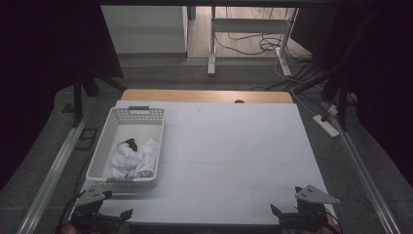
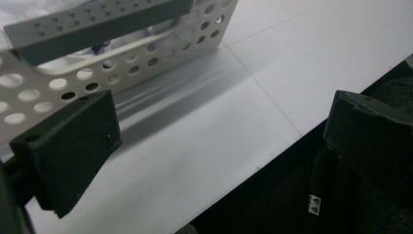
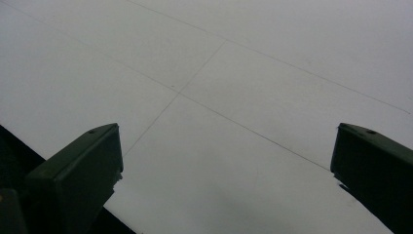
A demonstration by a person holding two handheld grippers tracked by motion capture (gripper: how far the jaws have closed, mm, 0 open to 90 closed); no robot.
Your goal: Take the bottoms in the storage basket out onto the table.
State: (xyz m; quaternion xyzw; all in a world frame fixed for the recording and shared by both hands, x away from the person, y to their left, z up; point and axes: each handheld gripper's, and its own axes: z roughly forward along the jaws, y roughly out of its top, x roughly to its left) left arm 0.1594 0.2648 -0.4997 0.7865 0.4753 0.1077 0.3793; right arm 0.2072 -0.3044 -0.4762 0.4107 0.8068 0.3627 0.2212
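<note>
Starting position, nothing lifted yet. I hold the left gripper point(image 1: 104, 214) at the near left corner of the table point(image 1: 234, 146), just in front of the white perforated basket point(image 1: 100, 146); its jaws stand wide apart with nothing between them, and in the left gripper view the basket wall point(image 2: 146, 53) sits close ahead of them. I hold the right gripper point(image 1: 287, 214) at the near right corner, well apart from the basket, jaws likewise spread and empty over bare tabletop point(image 3: 219, 97).

The crumpled white clothes point(image 1: 134, 158), with a small dark piece point(image 1: 129, 144) on top, lie inside the basket toward its near end. I judge the work to be taking them out of the basket, and by that reading none of it is done: all the laundry remains in the basket and the whole grasp and lift is left.

The table is covered by a pale grey sheet with faint seam lines; a strip of wood shows at its far edge. Beyond it, a grey floor, metal rails at both sides, a power strip point(image 1: 327, 125) with loose cables at the right, and white desk legs point(image 1: 212, 44) at the back; dark drapes close in both sides
</note>
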